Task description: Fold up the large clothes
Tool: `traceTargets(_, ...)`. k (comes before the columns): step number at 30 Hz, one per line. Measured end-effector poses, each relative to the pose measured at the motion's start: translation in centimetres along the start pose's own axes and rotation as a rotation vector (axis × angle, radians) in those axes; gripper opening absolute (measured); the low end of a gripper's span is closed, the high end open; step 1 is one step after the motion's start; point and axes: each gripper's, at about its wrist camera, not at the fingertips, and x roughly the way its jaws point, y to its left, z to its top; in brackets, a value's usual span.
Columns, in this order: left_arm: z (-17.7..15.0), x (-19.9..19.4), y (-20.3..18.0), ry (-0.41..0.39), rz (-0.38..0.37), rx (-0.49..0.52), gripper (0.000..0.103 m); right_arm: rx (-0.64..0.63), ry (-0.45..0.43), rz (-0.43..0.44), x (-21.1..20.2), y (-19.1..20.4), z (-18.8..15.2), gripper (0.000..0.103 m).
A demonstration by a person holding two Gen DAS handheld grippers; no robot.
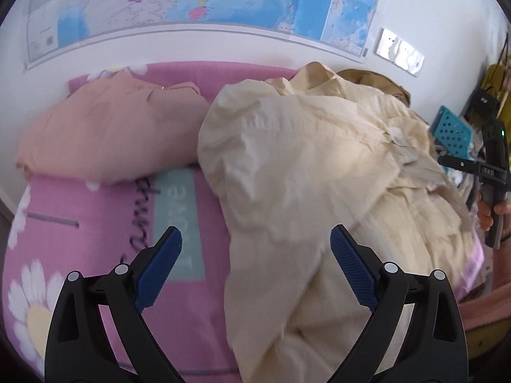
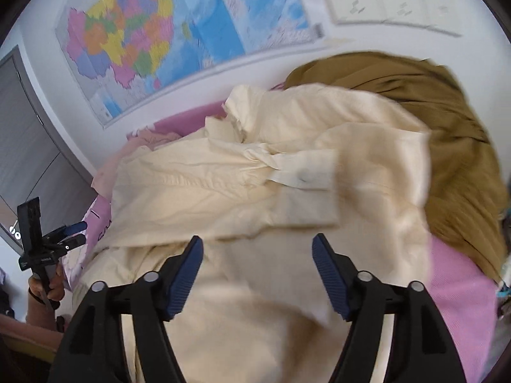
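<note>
A large cream shirt [image 1: 303,166] lies crumpled on a pink flowered sheet [image 1: 95,242]; it also fills the right wrist view [image 2: 255,191]. My left gripper [image 1: 255,239] is open and empty, hovering over the shirt's left edge. My right gripper [image 2: 257,249] is open and empty above the middle of the shirt, and it shows at the right edge of the left wrist view [image 1: 447,159]. The left gripper also shows at the left edge of the right wrist view [image 2: 75,233].
A folded peach garment [image 1: 108,127] lies at the back left of the sheet. A brown garment [image 2: 431,121] lies behind the shirt at the right. A wall map [image 2: 153,41] and wall sockets [image 2: 389,6] are behind. A blue perforated object [image 1: 452,131] stands at the right.
</note>
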Motion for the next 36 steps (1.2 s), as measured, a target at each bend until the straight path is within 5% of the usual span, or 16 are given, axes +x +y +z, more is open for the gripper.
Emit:
traceTargets(11,-7.3,-2.9,-0.1,0.049,-0.069,0.021,0.094,0.023,0.029,-0.163,-8.4,-5.0,-12.0,0.076)
traceTargets(18,-11.2,-4.2,-1.8,0.085,-0.14,0.088,0.094,-0.163,0.103,-0.23,-6.5,-2.5,-16.5,0.076)
traceTargets(23,-13.3,-3.4,-4.6,0.127,-0.146,0.171,0.094,-0.195,0.019,-0.256,-4.5,-1.3,-17.0,0.075)
traceTargets(26,-14.1,-2.7,-5.9,0.136,-0.109,0.202,0.096,-0.176,-0.033,-0.265,-3.8,-1.0,-16.3,0.067)
traceTargets(27,-14.3,-2.6,-6.2,0.132,-0.105,0.21,0.096,-0.151,-0.051,-0.253,-3.5,-0.9,-16.0,0.054)
traceTargets(29,-14.2,-2.4,-6.4,0.124,-0.105,0.206,0.097,-0.084,-0.1,-0.181,-3.4,-0.9,-15.4,0.048)
traceTargets(32,-13.8,-2.2,-6.4,0.093,-0.085,0.175,0.097,-0.024,-0.18,-0.114,-4.2,-0.5,-14.0,0.012)
traceTargets(36,-12.5,-1.6,-6.5,0.007,-0.079,0.092,0.088,0.059,-0.244,-0.031,-6.3,-0.9,-12.0,0.008)
